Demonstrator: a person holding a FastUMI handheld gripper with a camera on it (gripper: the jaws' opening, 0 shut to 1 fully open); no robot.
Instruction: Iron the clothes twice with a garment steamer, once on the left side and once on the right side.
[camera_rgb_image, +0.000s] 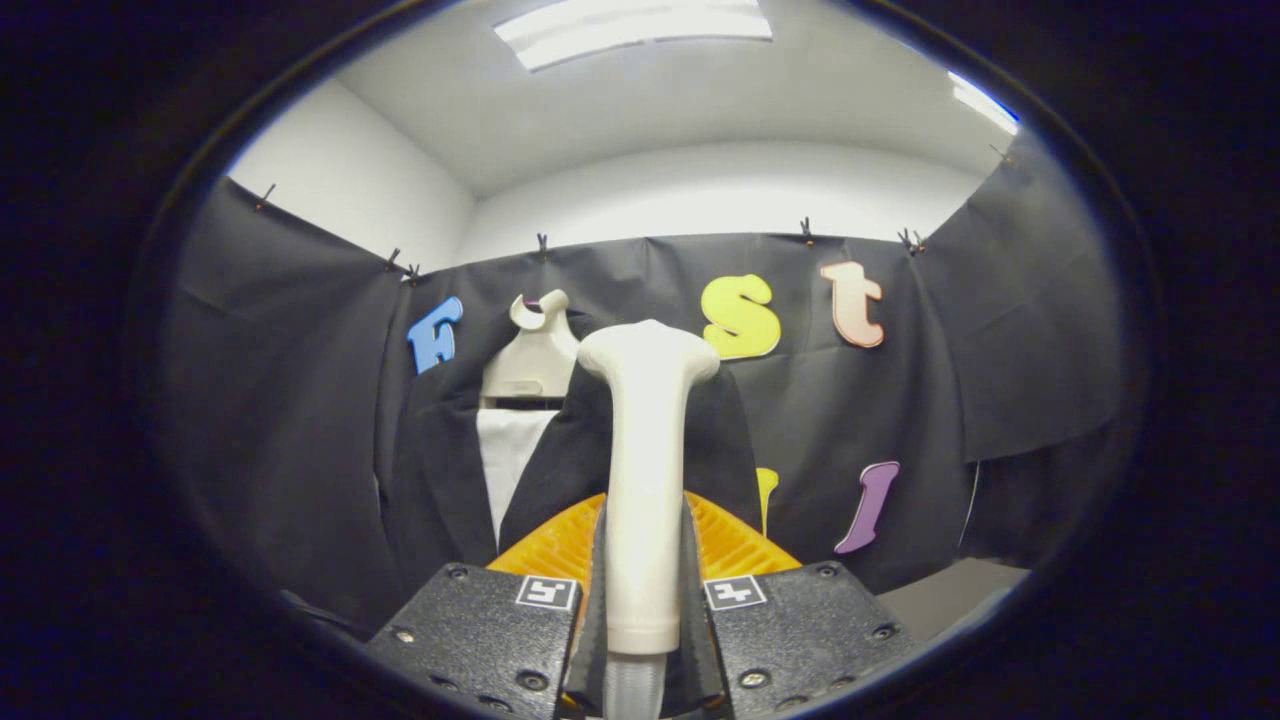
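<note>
The jaws are clamped on the steamer (645, 470), whose handle stands upright between the fingers (480, 630), head at 12 o'clock. The dark jacket (440, 470) hangs on its stand (535, 350) just beyond, toward 11 o'clock, so the head must swing slightly left to meet it.

Hand-held gripper (642, 560) clamped on upright steamer (645, 450); dark jacket (440, 470) on hanger (532, 360) beyond.
</note>
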